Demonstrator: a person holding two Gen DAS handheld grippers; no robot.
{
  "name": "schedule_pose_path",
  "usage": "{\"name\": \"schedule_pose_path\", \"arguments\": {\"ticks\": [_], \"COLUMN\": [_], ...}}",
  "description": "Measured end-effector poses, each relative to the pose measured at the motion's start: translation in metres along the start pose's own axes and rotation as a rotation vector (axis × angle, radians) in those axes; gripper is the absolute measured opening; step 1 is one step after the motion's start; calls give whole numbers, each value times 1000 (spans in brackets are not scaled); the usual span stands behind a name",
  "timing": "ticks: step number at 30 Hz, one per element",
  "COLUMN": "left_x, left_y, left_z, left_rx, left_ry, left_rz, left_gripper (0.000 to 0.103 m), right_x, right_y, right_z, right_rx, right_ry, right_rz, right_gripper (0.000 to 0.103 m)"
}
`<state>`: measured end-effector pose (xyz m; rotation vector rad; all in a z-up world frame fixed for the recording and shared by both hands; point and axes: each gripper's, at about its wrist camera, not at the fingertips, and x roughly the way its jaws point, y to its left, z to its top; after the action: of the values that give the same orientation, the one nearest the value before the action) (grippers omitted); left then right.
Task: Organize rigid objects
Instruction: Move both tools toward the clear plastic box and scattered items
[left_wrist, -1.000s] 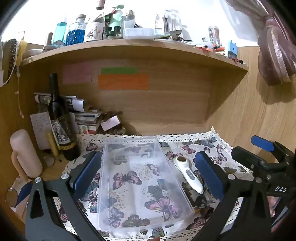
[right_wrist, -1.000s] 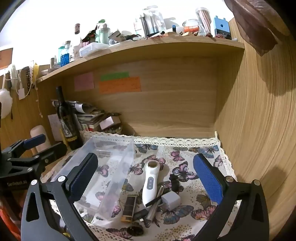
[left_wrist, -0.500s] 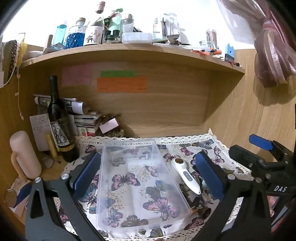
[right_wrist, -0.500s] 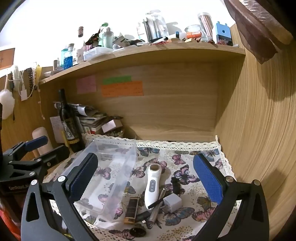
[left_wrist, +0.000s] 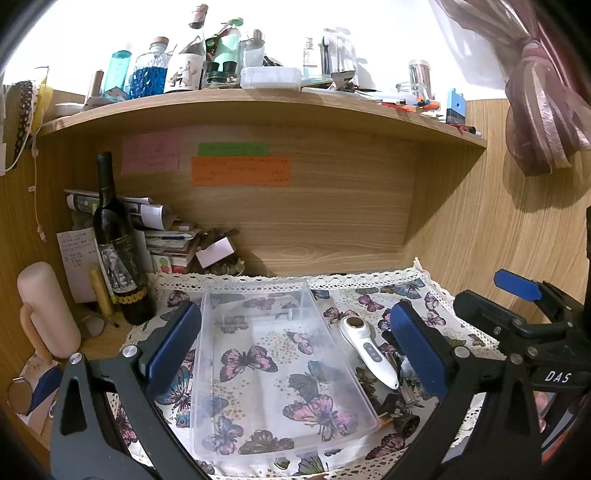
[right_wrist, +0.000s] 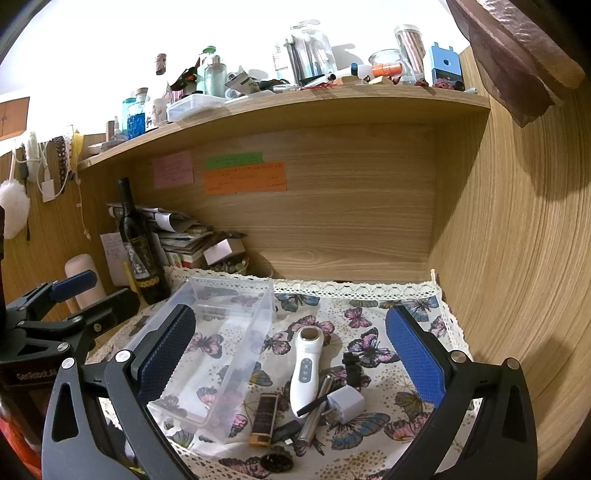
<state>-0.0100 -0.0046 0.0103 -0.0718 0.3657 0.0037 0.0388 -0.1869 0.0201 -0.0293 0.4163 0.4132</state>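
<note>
A clear plastic bin (left_wrist: 273, 354) (right_wrist: 218, 332) lies empty on the butterfly cloth (right_wrist: 369, 332). To its right rests a white handheld device (left_wrist: 369, 350) (right_wrist: 304, 365), and beside it a heap of small items: a white charger cube (right_wrist: 345, 402), a dark tube with a yellow end (right_wrist: 263, 419), a metal pen (right_wrist: 314, 410), a black clip (right_wrist: 351, 365) and a round dark cap (right_wrist: 277, 461). My left gripper (left_wrist: 295, 350) hovers open over the bin. My right gripper (right_wrist: 291, 354) hovers open above the heap. Neither holds anything.
A dark wine bottle (left_wrist: 118, 243) stands at the left of the cloth, by stacked papers and books (left_wrist: 166, 240). A pink cylinder (left_wrist: 48, 310) stands further left. The wooden back wall carries sticky notes (left_wrist: 240, 170). The shelf (left_wrist: 258, 107) above is crowded with bottles and jars.
Both grippers have drawn back and risen slightly, so the bin and the heap sit lower in view. Nothing on the cloth has moved.
</note>
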Motion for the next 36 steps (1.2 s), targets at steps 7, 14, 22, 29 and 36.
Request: {"name": "schedule_pose_path", "arguments": {"ticks": [7, 14, 22, 29, 36], "left_x": [1, 1, 0, 0, -1], "left_y": [-1, -4, -6, -7, -7], "left_z": [1, 0, -1, -1, 0], "left_rx": [8, 15, 23, 21, 20], "left_ry": [0, -7, -15, -19, -16], "left_rz": [-8, -5, -3, -6, -12], "left_gripper": [103, 103, 103, 103, 103], "right_x": [-1, -5, -6, -7, -8], "right_y": [-1, 1, 1, 0, 2], "right_z": [0, 0, 2, 1, 2], "right_rx": [1, -4, 0, 0, -1], "right_ry": [-1, -16, -17, -19, -19], "right_rz": [2, 2, 1, 2, 2], "right_gripper": [103, 103, 103, 103, 103]}}
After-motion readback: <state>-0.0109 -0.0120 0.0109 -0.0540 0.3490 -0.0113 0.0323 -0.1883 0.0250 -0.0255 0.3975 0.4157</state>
